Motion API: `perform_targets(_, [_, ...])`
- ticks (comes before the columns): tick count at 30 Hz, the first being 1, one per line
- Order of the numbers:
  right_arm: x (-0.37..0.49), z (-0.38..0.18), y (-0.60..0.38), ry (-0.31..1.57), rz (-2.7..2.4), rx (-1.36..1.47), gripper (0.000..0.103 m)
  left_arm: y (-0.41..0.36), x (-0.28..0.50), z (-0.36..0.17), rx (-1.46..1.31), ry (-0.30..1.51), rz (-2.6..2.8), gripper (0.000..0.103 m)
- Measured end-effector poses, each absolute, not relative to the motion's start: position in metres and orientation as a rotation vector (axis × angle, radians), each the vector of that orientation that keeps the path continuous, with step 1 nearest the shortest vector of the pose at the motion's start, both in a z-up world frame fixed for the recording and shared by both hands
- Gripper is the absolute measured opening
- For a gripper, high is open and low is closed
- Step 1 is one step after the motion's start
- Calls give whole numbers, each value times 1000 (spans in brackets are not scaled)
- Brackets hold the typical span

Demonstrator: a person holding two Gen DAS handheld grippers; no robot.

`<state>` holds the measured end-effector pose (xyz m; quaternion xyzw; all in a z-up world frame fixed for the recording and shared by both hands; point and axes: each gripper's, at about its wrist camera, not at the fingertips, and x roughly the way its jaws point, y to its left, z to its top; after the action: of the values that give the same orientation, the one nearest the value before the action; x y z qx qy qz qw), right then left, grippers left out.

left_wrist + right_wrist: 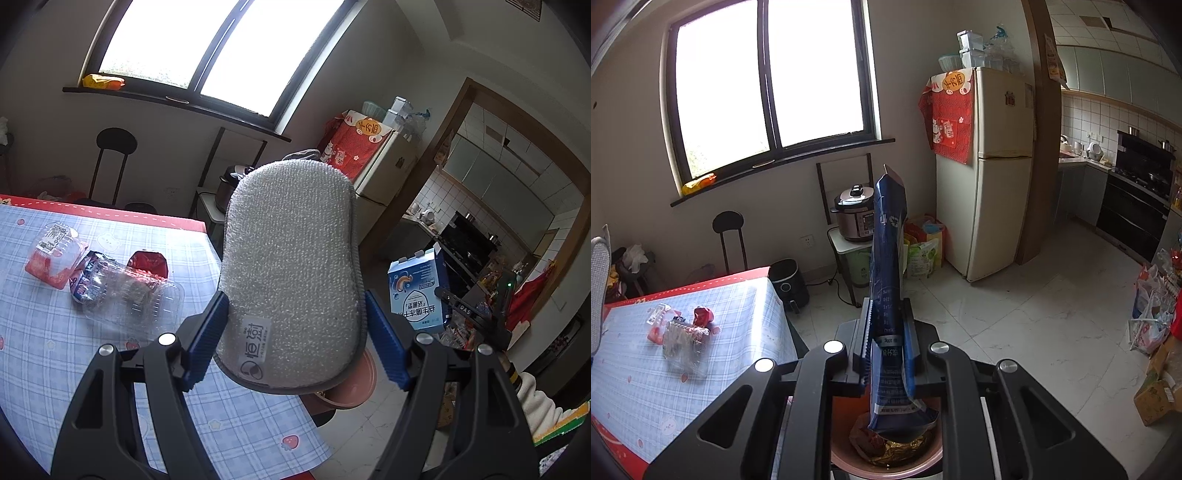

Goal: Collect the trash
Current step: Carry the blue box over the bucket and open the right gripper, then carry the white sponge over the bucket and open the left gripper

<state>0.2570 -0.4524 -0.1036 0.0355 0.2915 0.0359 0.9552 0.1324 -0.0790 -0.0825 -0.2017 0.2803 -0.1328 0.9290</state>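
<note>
I am clamping a flattened blue carton point(889, 295) in my right tongs point(886, 328), over the pink bin point(886, 458) at six o'clock; it looks light and crushable. My left tongs point(295, 332) are gripping a soft grey sponge point(291, 266). Flimsy plastic trays point(122, 288) are lying on the worktop point(55, 369) at nine o'clock.
</note>
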Motion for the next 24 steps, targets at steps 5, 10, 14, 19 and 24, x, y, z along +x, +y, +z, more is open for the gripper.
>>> perform_targets(5, [262,-98,-441,562,71,66,56,-73,132,-79,-402,575,-257,74])
perform_targets(10, [248,-77,-436,506,39,62,86,-71,133,-74,-386,571,-273,74])
perform_targets(14, [230,-61,-438,481,6,57,97,-77,140,-71,-365,574,-315,74])
perform_targets(19, [206,-46,-448,480,-57,48,97,-102,156,-70,-334,585,-403,74])
perform_targets(24, [183,-42,-468,490,-114,40,97,-144,178,-74,-310,604,-504,74])
